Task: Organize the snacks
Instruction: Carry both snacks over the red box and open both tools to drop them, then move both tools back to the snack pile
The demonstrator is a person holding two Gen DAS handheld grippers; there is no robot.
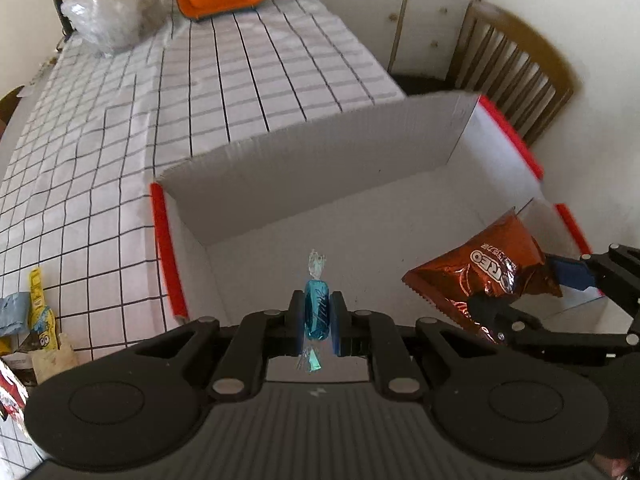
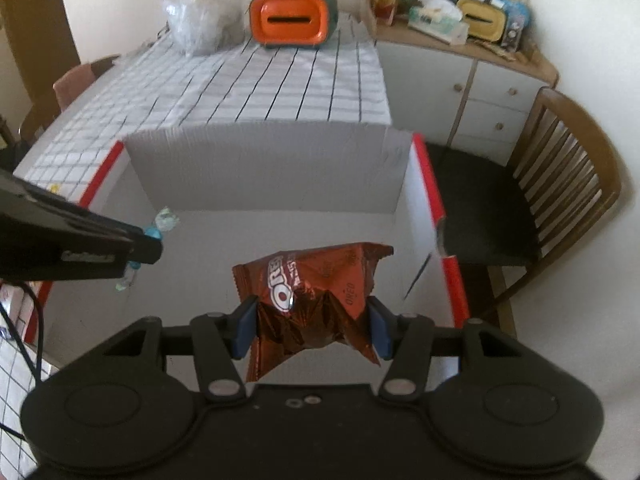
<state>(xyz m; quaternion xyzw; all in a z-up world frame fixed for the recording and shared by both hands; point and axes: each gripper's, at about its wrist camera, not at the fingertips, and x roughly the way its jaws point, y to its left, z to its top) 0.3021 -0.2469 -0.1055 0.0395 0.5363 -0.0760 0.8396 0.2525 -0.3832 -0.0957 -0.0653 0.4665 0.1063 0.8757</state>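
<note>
Two snacks hanging over the open white cardboard box with red-edged flaps (image 1: 360,200).

The small blue foil-wrapped candy (image 1: 317,314) is sitting pinched upright in the left gripper (image 1: 317,322), its lower twist partly hiding behind the fingers. The crinkled brown foil Oreo packet (image 2: 312,300) is bulging between the right gripper (image 2: 312,326) pads, clamped at its sides. More snack packets (image 1: 40,320) are lying cut off at the checked tablecloth (image 1: 120,140) edge, hard to read.
</note>
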